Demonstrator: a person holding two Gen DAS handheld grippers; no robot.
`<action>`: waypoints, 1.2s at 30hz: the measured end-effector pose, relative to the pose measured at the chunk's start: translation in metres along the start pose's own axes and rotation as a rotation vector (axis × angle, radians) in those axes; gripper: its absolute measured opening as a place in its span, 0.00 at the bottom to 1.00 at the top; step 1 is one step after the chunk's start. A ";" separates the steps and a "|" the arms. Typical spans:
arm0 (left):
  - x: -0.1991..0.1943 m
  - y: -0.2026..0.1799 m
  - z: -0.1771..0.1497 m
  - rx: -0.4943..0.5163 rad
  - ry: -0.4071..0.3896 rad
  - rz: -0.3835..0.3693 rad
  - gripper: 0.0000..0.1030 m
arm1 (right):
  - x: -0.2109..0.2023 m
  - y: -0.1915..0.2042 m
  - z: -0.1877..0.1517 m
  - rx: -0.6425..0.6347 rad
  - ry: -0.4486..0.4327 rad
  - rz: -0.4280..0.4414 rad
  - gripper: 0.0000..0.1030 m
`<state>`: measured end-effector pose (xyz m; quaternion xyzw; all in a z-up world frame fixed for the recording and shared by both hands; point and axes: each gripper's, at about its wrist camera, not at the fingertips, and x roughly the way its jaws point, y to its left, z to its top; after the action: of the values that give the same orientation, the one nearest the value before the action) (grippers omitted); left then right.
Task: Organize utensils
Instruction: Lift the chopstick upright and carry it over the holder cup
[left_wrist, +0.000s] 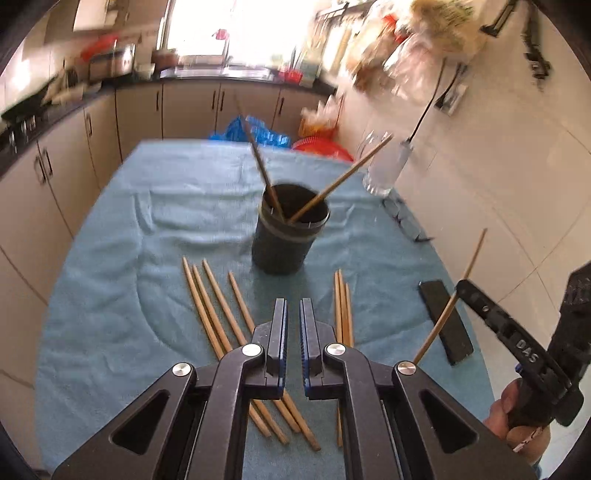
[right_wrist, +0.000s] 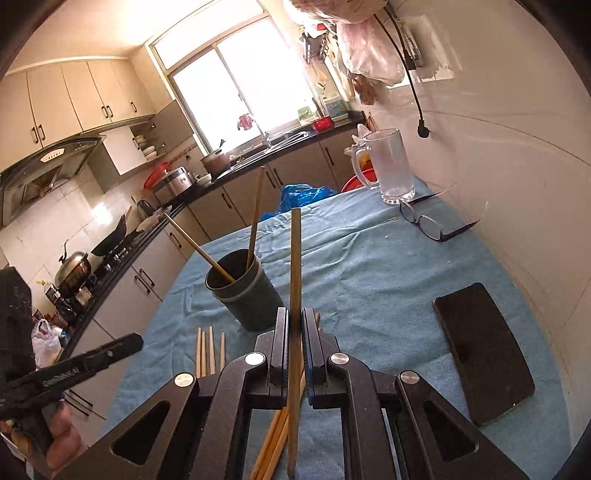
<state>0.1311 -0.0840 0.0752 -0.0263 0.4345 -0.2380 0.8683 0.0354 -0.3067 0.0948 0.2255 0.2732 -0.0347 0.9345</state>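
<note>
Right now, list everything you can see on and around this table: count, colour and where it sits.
Cloth: one, blue, covering the table.
Holder cup: one, dark, centre of the cloth.
Chopsticks in the cup: two, brown, leaning apart.
Left chopstick group: four, tan, flat on the cloth.
Right chopstick group: about three, tan, flat beside them.
Held chopstick: one, brown, above the table.
Phone: one, black, right edge.
Glasses: one pair, dark, far right.
Mug: one, clear, far right corner.
Left gripper: black, nearly closed, empty.
Right gripper: black, clamping the held chopstick.
</note>
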 end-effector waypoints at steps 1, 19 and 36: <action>0.007 0.003 0.001 -0.018 0.026 0.002 0.06 | 0.000 0.000 0.000 0.002 0.000 -0.001 0.07; 0.131 0.036 0.010 -0.170 0.340 0.177 0.21 | 0.003 -0.020 0.004 0.025 0.025 0.047 0.07; 0.152 0.024 0.008 -0.095 0.318 0.258 0.07 | 0.006 -0.030 0.004 0.042 0.036 0.061 0.07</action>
<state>0.2235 -0.1303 -0.0385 0.0264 0.5765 -0.1051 0.8099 0.0370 -0.3347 0.0827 0.2537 0.2825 -0.0080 0.9251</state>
